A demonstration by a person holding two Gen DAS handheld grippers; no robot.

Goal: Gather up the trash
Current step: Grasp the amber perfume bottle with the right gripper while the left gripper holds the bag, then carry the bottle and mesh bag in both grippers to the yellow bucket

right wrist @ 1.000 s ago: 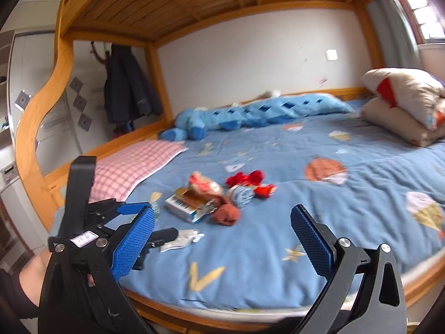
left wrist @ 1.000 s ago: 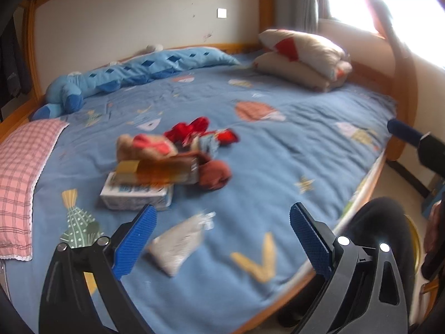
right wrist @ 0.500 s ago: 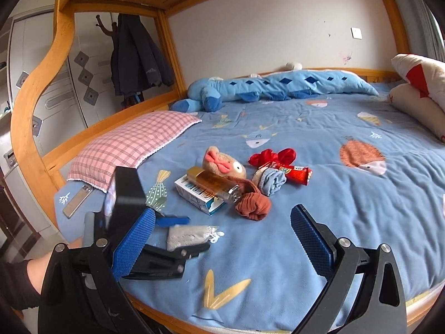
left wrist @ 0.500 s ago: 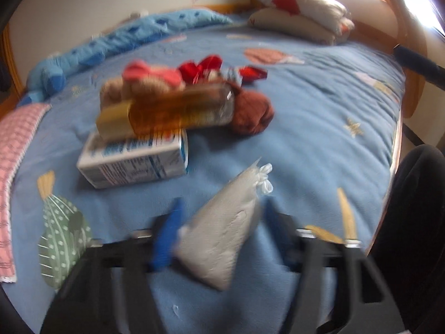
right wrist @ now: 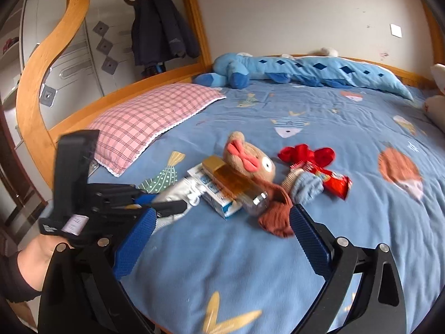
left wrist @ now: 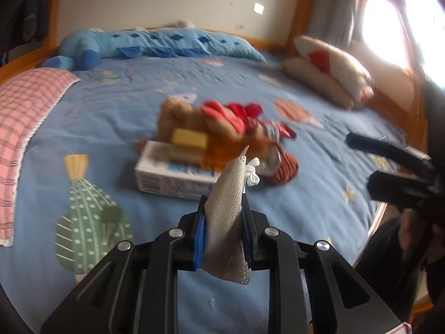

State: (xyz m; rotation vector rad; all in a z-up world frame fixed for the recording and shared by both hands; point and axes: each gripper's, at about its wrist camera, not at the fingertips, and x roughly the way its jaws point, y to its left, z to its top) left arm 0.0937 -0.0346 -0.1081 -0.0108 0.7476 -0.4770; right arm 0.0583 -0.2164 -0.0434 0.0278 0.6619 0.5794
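Observation:
On the blue bedspread (right wrist: 250,264) lies a pile: a white carton (left wrist: 172,175), an amber bottle (right wrist: 236,181) with a yellow cap, a tan plush toy (right wrist: 250,158), a red wrapper (right wrist: 333,179), a blue sock (right wrist: 306,186) and a brown sock (right wrist: 275,217). My left gripper (left wrist: 222,211) has its jaws closing on a silver mesh-textured packet (left wrist: 226,194), and the blue pads press its sides. The packet stands upright between them, just in front of the carton. My right gripper (right wrist: 219,222) is open with nothing in it, near the brown sock. The right wrist view also shows the left gripper (right wrist: 167,204) holding the packet (right wrist: 178,190).
A pink checked pillow (right wrist: 150,122) lies at the left of the bed. A long blue plush (right wrist: 306,69) runs along the back wall, and stacked pillows (left wrist: 328,66) sit at the right. The wooden bed frame (right wrist: 41,64) rises at the left, with coats (right wrist: 161,27) hanging behind it.
My left gripper went forward and down over the silver packet and closed on it; the packet now stands up between the pads. My right gripper moved nearer to the pile and stayed open.

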